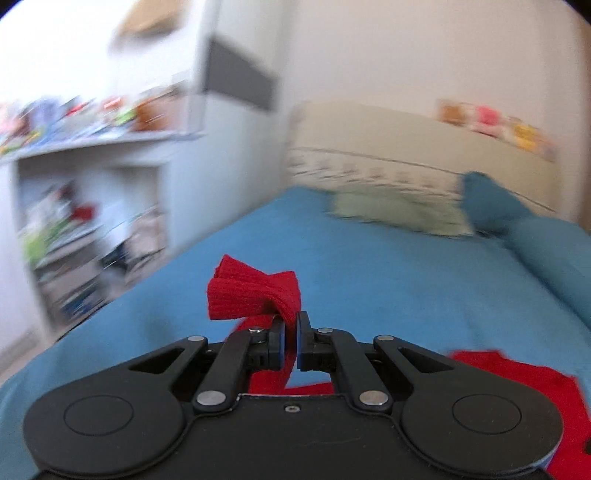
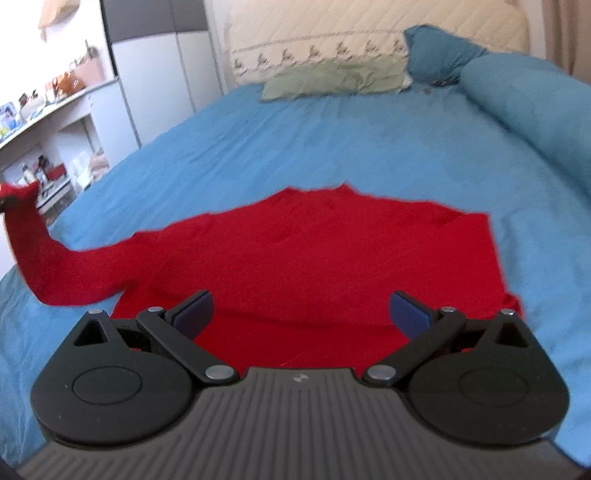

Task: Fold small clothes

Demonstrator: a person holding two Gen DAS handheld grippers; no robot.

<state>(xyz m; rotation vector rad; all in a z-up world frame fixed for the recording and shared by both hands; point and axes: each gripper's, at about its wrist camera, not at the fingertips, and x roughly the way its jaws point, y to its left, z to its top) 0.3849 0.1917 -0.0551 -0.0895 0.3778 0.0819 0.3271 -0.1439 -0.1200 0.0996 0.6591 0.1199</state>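
In the left wrist view, the left gripper [image 1: 291, 325] is pinching the ribbed knit cuff [image 1: 251, 295] of a red sweater [image 1: 517, 380], its black fingers [image 1: 276, 343] clamped together on the fabric. The cuff is bunching into a folded wad just above and left of the fingertips, with the sleeve hanging below them. Beyond the fingers the blue bedspread [image 1: 369, 266] is stretching away, soft and matte.

In the right wrist view, the right gripper [image 2: 301, 314] is hovering with its blue-padded fingers [image 2: 194, 312] spread wide, gripping nothing. The sweater's flat red body [image 2: 314, 251] is lying on the bedspread [image 2: 332, 140] directly ahead of and between them, one sleeve [image 2: 48, 266] curving up off to the left. A pale green pillow [image 2: 332, 79] is resting far ahead against the quilted cream headboard [image 2: 369, 29].
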